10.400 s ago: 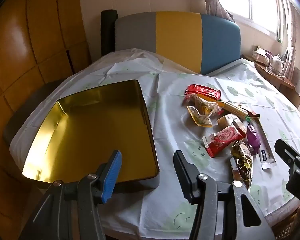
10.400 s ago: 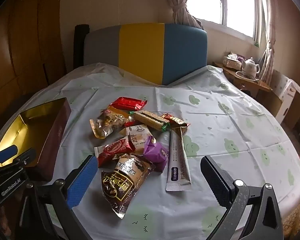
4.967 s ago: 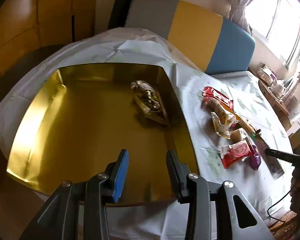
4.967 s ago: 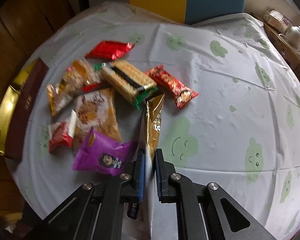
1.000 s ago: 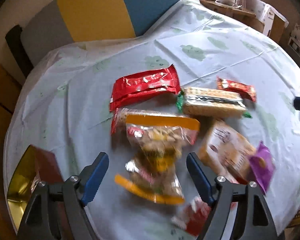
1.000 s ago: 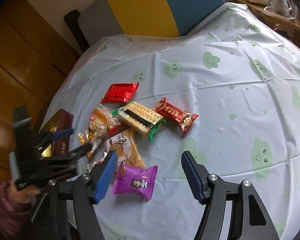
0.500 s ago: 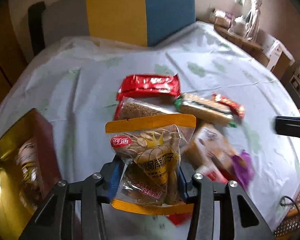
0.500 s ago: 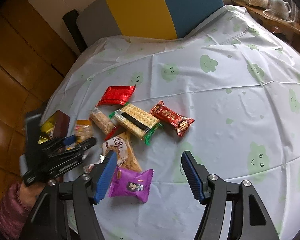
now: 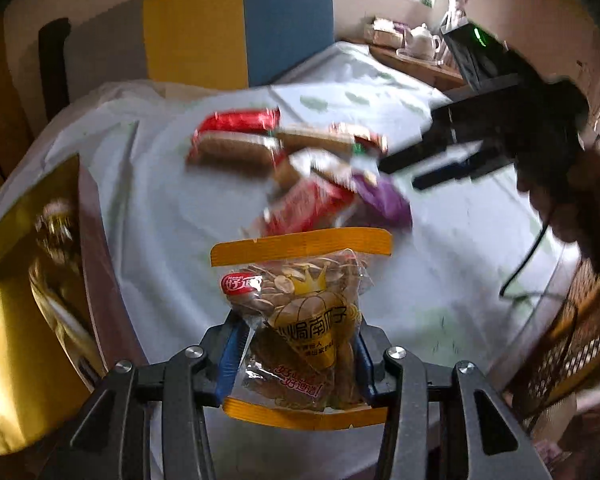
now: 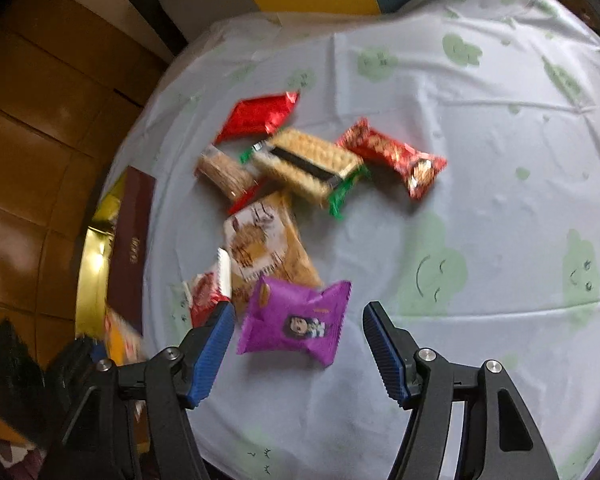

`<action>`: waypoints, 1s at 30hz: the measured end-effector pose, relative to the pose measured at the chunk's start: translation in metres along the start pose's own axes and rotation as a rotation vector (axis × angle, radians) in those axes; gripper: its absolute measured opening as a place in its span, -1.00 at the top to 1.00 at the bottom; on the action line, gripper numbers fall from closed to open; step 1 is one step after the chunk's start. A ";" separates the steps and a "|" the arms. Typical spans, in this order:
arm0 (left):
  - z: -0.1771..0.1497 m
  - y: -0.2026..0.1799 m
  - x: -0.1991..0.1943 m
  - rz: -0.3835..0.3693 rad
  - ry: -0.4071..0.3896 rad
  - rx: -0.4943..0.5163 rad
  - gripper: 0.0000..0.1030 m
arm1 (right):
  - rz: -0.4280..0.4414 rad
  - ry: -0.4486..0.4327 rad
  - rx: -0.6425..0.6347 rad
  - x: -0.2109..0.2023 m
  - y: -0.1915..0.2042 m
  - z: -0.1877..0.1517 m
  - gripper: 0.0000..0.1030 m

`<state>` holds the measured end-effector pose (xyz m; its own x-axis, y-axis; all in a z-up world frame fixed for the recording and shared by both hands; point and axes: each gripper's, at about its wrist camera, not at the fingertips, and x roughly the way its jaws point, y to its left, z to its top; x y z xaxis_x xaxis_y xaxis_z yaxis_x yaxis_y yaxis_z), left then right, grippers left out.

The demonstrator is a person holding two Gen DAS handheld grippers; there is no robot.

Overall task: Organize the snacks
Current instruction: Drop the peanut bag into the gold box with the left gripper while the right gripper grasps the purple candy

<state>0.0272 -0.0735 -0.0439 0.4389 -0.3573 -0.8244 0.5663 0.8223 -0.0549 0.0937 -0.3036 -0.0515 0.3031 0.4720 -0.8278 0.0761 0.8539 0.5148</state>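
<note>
My left gripper point(image 9: 296, 344) is shut on a clear bag of seeds with orange ends point(image 9: 304, 308), held above the near table edge. The gold tin point(image 9: 16, 320) lies to its left with a wrapped snack inside. My right gripper point(image 10: 300, 344) is open, its fingers on either side of a purple packet point(image 10: 296, 324) on the table. Beyond it lie a beige packet point(image 10: 260, 240), a cracker pack point(image 10: 308, 164), two red wrappers point(image 10: 260, 116) point(image 10: 396, 156) and a small red packet point(image 10: 204, 296). The right gripper also shows in the left wrist view point(image 9: 428, 164).
A round table with a white cloth printed with green smileys point(image 10: 500, 160). A grey, yellow and blue chair back point(image 9: 204, 36) stands behind it. A side shelf with a teapot point(image 9: 420, 40) is at the far right. Wooden panels point(image 10: 40, 120) are on the left.
My left gripper has closed on the seed bag, lifted it off the pile and carried it back towards the tin. My right gripper has come down over the purple packet.
</note>
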 end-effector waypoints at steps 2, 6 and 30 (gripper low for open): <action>-0.008 0.002 0.007 -0.012 0.027 -0.027 0.08 | 0.017 0.013 0.014 0.004 -0.001 -0.001 -0.38; -0.020 0.004 0.012 -0.010 0.017 -0.053 0.08 | 0.023 0.012 0.018 0.013 0.002 -0.002 -0.59; -0.005 0.165 -0.099 0.163 -0.188 -0.507 0.08 | -0.238 0.020 -0.302 0.049 0.051 -0.016 -0.05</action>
<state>0.0736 0.1003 0.0256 0.6359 -0.2423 -0.7327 0.0954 0.9668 -0.2370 0.0974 -0.2332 -0.0693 0.2915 0.2547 -0.9220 -0.1427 0.9647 0.2214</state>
